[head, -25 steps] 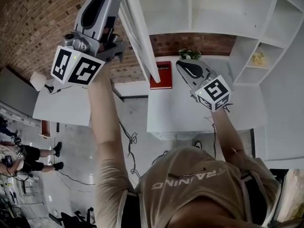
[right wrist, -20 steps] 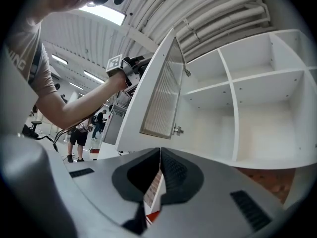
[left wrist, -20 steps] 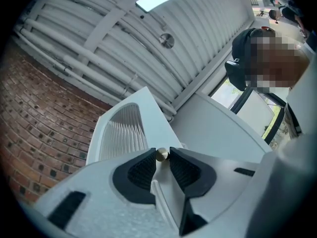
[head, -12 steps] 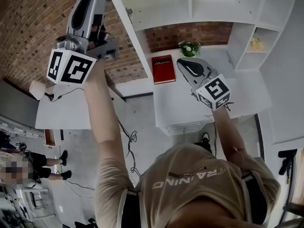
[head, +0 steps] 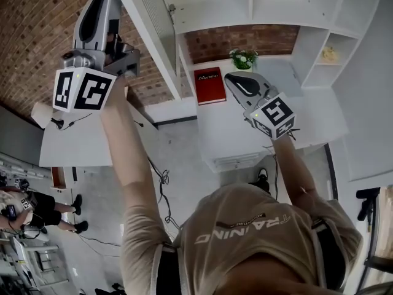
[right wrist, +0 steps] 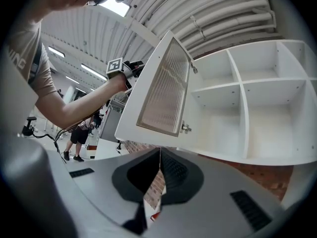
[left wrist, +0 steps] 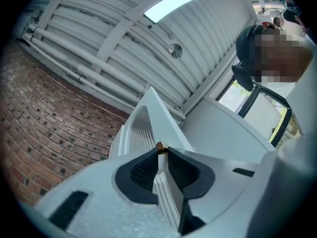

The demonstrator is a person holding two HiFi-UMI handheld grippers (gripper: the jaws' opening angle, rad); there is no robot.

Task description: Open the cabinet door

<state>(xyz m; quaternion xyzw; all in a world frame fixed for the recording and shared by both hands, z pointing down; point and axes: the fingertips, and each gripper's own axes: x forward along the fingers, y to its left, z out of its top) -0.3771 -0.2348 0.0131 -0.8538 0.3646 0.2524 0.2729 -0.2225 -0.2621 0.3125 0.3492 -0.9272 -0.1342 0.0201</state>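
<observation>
Two hand-held grippers work at a white wall cabinet. Left gripper view: the left gripper [left wrist: 160, 151] has its jaws nearly together, having just been closing, and pinches the small brass knob [left wrist: 159, 146] at its tips. The edge of the cabinet door [left wrist: 148, 114] runs between the black pads [left wrist: 143, 170], and the door's ribbed panel [left wrist: 139, 130] faces left, toward the brick wall [left wrist: 54, 118]. Right gripper view: the right gripper [right wrist: 159, 155] holds nothing, its jaws closed tip to tip. Beyond them the cabinet door stands swung well out from the cabinet [right wrist: 257, 128] on a hinge [right wrist: 186, 128], so the bare white compartments are exposed. The left gripper is at the door's far edge. Head view: the cabinet door juts out from the cabinet at upper left, with the left gripper raised against its outer edge. The right gripper is held lower, apart from the door, above a white counter [head: 307, 128] that bears a red book [head: 209, 85] and a small potted plant [head: 243, 58].
</observation>
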